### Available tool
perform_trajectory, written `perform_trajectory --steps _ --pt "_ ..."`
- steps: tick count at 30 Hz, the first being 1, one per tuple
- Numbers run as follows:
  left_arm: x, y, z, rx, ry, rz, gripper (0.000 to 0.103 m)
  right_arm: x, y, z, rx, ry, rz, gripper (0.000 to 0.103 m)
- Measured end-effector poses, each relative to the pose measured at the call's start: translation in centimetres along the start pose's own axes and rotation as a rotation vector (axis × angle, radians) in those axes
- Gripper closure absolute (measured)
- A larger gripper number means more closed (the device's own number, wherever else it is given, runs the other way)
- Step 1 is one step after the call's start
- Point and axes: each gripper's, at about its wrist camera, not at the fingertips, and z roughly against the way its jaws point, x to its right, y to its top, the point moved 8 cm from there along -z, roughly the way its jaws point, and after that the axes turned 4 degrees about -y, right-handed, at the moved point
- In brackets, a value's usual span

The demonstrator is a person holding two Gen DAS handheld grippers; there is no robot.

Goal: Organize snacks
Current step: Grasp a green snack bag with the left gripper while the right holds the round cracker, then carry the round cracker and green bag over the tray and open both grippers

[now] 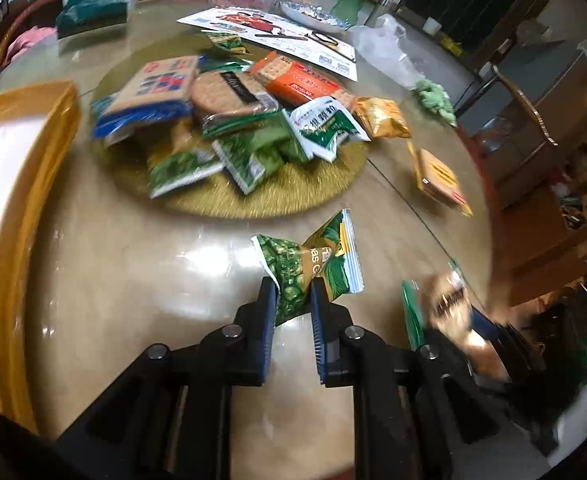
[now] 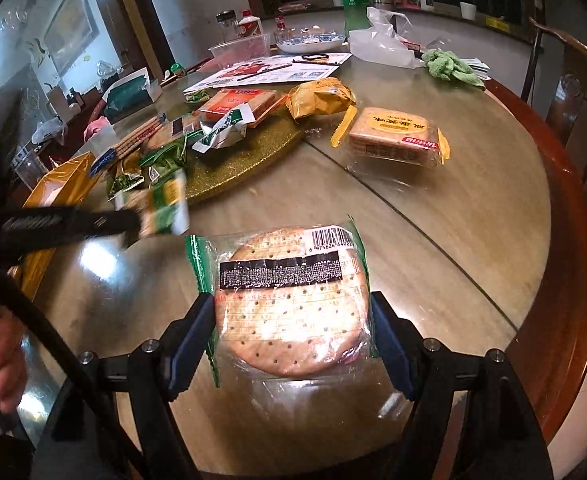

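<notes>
Left gripper (image 1: 293,296) is clamped on a green pea packet (image 1: 309,268); right gripper (image 2: 291,320) grips the round cracker pack (image 2: 289,300), jaws wide.

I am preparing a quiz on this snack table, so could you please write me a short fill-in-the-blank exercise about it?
1. The left hand-held gripper is shut on a small ____ snack packet.
2. Between the right hand-held gripper's fingers sits a ____ cracker pack.
3. Most snacks are piled on a round ____ mat.

Missing words: green; round; gold
</notes>
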Motion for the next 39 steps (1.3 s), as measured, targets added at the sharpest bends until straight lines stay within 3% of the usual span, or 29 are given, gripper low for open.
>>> perform_trajectory --steps 7,11,19,25,31,36,39 --pt "-1.6 -4.3 6.2 0.078 0.014 -0.019 0.084 -1.8 -1.2 0.7 0.009 0.006 -0.003 0.028" --pt "-3.5 -4.8 9.9 0.145 0.005 0.014 0.084 -4.3 -1.2 1.5 0.015 0.073 -0.006 0.028" --pt "-10.5 -4.4 17.1 0.279 0.052 0.15 0.084 -13.6 0.1 4.7 0.078 0.216 0.09 0.028" --pt "-16.0 -2.9 21.0 0.361 0.102 0.237 0.084 -21.1 1.0 4.6 0.064 0.319 0.164 0.028" --pt "-21.7 1.0 21.9 0.388 0.124 0.3 0.084 -26.6 4.2 2.7 0.039 0.384 0.192 0.028" --pt "-25.8 3.7 20.0 0.344 0.143 0.342 0.084 -30.4 6.1 -0.6 -0.008 0.395 0.212 0.028" --pt "-27.6 4.8 18.7 0.318 0.193 0.34 0.084 -32.0 7.4 -2.7 -0.017 0.373 0.231 0.028"
